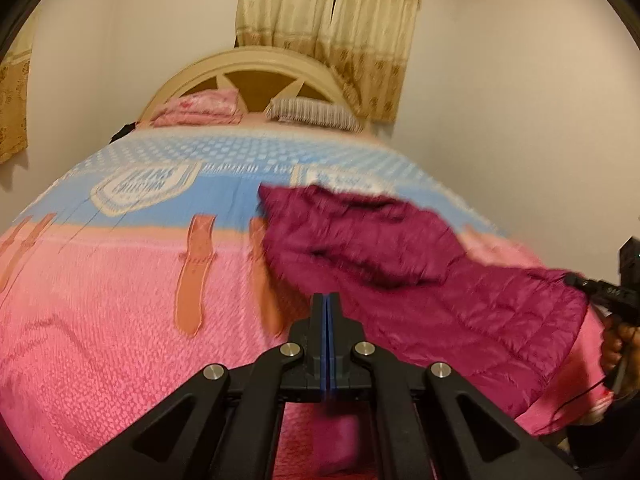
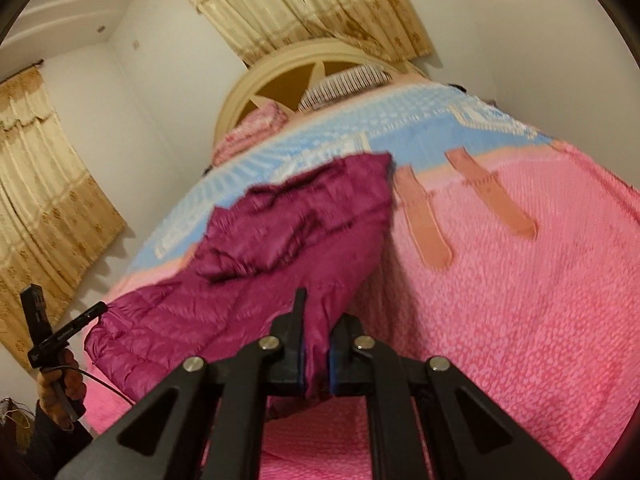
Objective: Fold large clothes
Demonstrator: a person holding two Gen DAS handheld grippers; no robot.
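Pinching the quilted maroon jacket (image 2: 256, 248) hem, right tool (image 2: 316, 344) holds soft, slippery, light fabric; left tool (image 1: 327, 312) shut, apparently empty, wants the corner beside it.

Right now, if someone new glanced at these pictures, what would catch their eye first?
The maroon quilted jacket stands out most, sprawled across the near half of the bed, with the right tool clamped on one edge and the left tool shut at the opposite corner. Under it spreads a loud pink-and-blue bedspread. Behind, an arched cream headboard sits below gold curtains.
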